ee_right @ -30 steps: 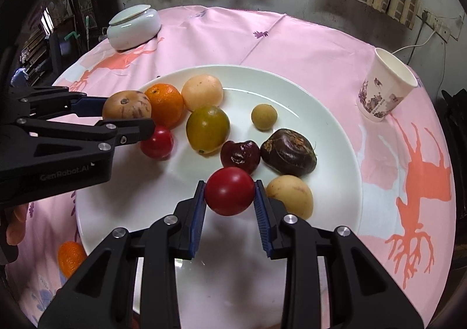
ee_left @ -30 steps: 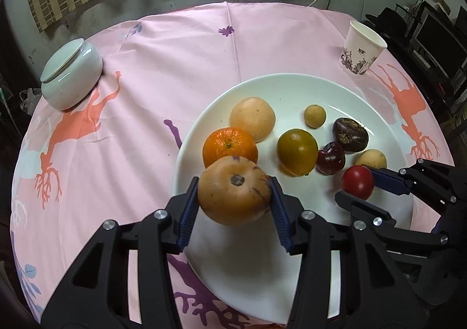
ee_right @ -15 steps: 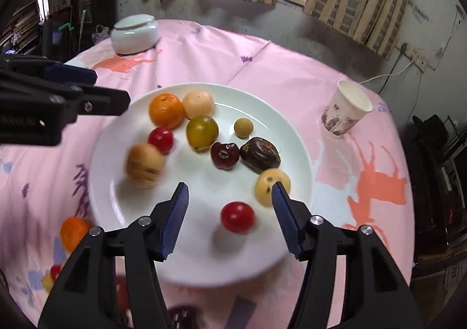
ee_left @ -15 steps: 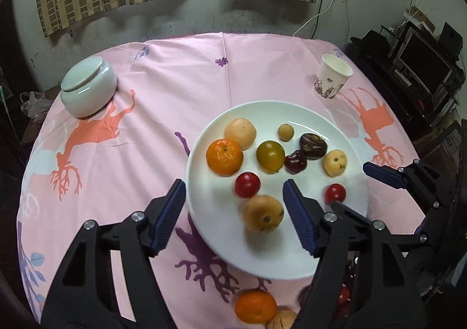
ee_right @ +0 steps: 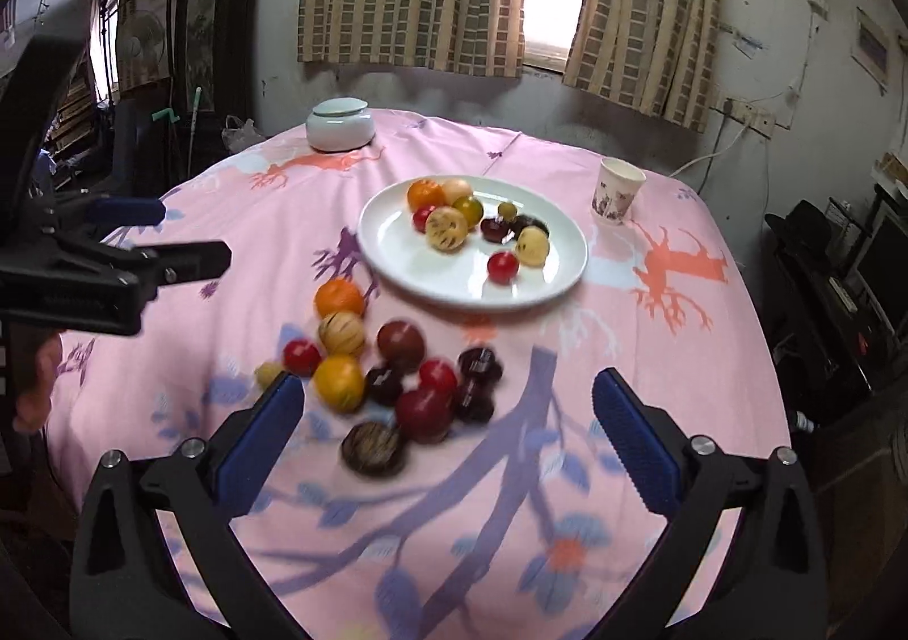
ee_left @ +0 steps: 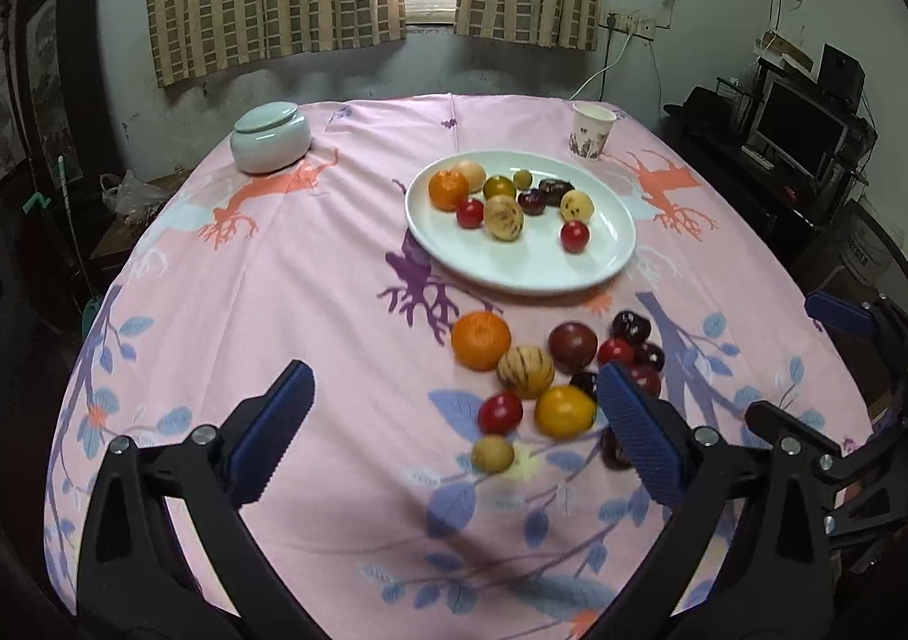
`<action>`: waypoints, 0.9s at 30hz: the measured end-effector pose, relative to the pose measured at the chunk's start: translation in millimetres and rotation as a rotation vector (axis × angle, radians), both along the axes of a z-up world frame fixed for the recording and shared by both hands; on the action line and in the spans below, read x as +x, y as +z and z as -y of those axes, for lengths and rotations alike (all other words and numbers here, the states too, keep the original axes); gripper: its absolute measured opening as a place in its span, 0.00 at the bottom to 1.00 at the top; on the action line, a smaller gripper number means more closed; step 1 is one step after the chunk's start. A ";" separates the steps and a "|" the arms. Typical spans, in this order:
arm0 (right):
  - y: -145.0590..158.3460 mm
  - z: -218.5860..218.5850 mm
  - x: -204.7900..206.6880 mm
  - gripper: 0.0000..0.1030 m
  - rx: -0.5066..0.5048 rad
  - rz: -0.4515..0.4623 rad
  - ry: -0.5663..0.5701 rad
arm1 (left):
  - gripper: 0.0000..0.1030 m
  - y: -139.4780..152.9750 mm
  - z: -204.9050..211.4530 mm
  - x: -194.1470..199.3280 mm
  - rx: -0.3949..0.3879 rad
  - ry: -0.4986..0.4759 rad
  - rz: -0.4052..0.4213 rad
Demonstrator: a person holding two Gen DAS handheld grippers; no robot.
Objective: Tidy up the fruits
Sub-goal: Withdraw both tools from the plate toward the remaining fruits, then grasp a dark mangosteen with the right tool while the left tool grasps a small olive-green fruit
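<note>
A white plate (ee_left: 596,265) (ee_right: 386,237) on the pink cloth holds several fruits: an orange (ee_left: 448,189), a striped tan fruit (ee_left: 503,218) and a red tomato (ee_left: 574,236). A loose cluster lies on the cloth nearer me: an orange (ee_left: 480,340) (ee_right: 339,298), a striped tan fruit (ee_left: 525,371), a yellow fruit (ee_left: 564,411), red tomatoes and dark plums. My left gripper (ee_left: 454,427) is open and empty, pulled back above the cluster. My right gripper (ee_right: 448,424) is open and empty, also back from the cluster.
A lidded pale green jar (ee_left: 271,135) (ee_right: 340,124) stands at the far left of the round table. A paper cup (ee_left: 592,131) (ee_right: 618,190) stands at the far right. A desk with a monitor (ee_left: 800,129) is on the right.
Both grippers let go of their fruits onto the plate, the striped tan fruit from the left, the red tomato from the right, opened wide and pulled back and up from the plate.
</note>
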State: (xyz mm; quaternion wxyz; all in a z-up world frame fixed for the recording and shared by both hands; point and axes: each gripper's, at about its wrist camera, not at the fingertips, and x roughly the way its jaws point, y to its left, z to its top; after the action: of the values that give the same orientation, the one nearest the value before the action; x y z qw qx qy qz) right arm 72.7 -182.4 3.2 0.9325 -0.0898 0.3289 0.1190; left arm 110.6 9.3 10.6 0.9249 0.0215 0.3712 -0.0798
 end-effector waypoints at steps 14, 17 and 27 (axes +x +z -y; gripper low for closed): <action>-32.4 -7.7 -27.0 0.99 0.077 -0.112 -0.041 | 0.98 -20.9 -20.7 -46.9 0.002 0.062 0.005; -44.6 -13.9 -15.8 0.99 0.093 -0.159 -0.025 | 0.98 -23.5 -25.6 -45.4 -0.002 0.075 -0.004; -96.3 -35.9 40.6 0.71 0.057 -0.320 -0.046 | 0.98 -28.8 -29.9 -46.2 0.015 0.081 -0.016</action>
State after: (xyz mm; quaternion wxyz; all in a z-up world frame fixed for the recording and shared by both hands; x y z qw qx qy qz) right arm 113.4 -146.5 -93.1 0.8728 -0.0356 0.4718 0.1195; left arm 64.3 39.2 -18.2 0.9241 0.0125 0.3798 -0.0396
